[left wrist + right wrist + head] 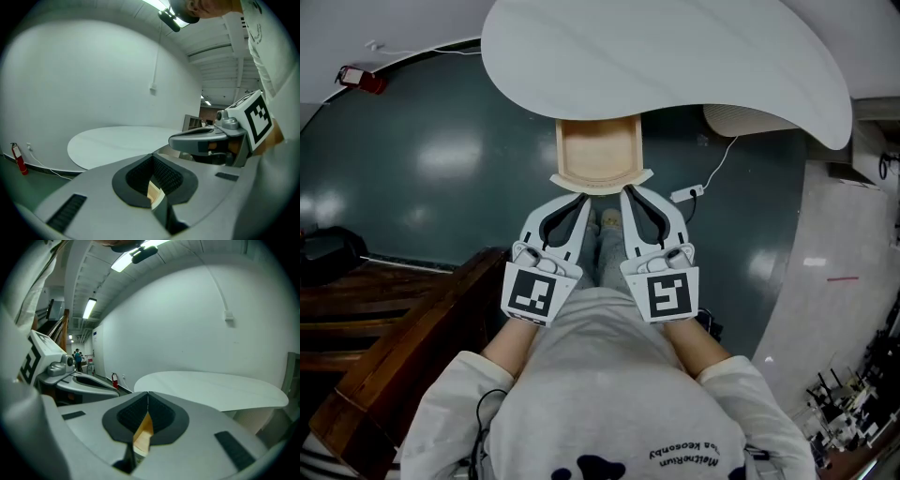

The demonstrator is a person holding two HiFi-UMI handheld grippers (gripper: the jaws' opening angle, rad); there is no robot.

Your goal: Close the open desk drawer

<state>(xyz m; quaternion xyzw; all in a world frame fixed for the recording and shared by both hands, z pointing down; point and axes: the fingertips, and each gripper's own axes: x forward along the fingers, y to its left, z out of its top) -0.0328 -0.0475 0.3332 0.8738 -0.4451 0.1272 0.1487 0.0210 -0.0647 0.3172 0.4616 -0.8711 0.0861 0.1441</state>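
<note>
A light wooden drawer (598, 152) stands pulled out from under the white oval desk (675, 56), its front lip toward me. In the head view my left gripper (584, 198) and right gripper (625, 193) lie side by side, both pointing at the drawer front, tips just short of its lip; whether they touch it I cannot tell. Both are shut with nothing held. In the left gripper view the left gripper (152, 155) has its pads meeting, and the right gripper (206, 139) shows beside it. In the right gripper view, drawer wood (143, 434) shows through the slit below the pads.
A dark wooden bench or stair (403, 328) stands at my left. A white adapter on a cable (687, 194) lies on the dark floor right of the drawer. A red fire extinguisher (361, 79) sits by the far wall. A pale rounded object (741, 118) sits under the desk's right side.
</note>
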